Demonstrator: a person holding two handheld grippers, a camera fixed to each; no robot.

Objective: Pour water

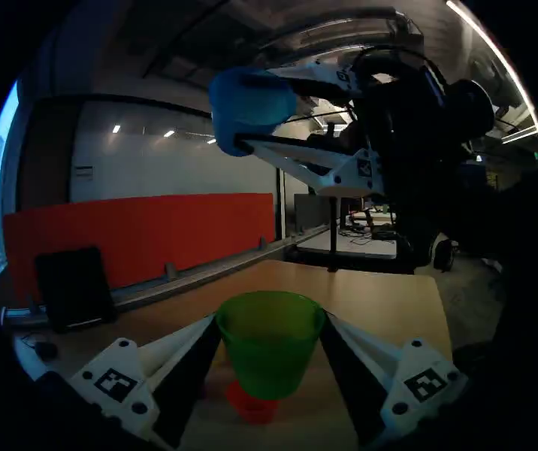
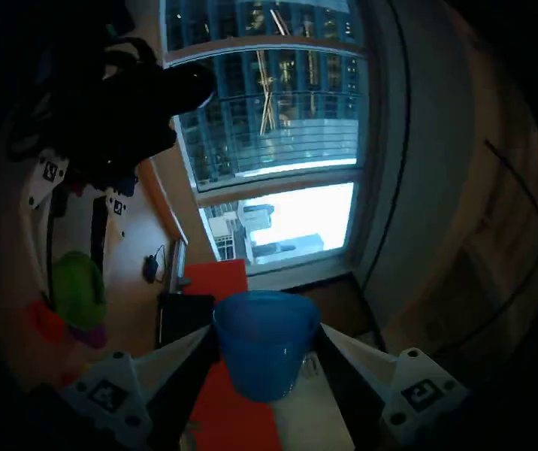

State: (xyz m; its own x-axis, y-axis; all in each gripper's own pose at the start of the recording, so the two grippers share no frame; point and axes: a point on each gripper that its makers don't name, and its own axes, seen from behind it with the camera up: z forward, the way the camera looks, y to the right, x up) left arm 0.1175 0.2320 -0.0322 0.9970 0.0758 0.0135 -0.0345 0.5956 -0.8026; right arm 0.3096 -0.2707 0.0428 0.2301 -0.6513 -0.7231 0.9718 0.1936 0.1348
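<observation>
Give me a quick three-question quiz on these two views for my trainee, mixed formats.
1. True or false: the left tool grips the green cup upright.
2. Which cup does the right tool hold? A red, B blue, C green.
3. Fill in: in the left gripper view, the blue cup hangs ___ the green cup's level.
Key: 1 true; 2 B; 3 above.

My counter [image 1: 389,301] is pale wood, backed by an orange partition [image 1: 141,233], with a dark flat panel [image 1: 74,286] propped upright near its edge and a mouse [image 1: 45,350] beside it. A light strip [image 1: 494,56] crosses the ceiling; a tall window [image 2: 284,218] looks onto city buildings.
</observation>
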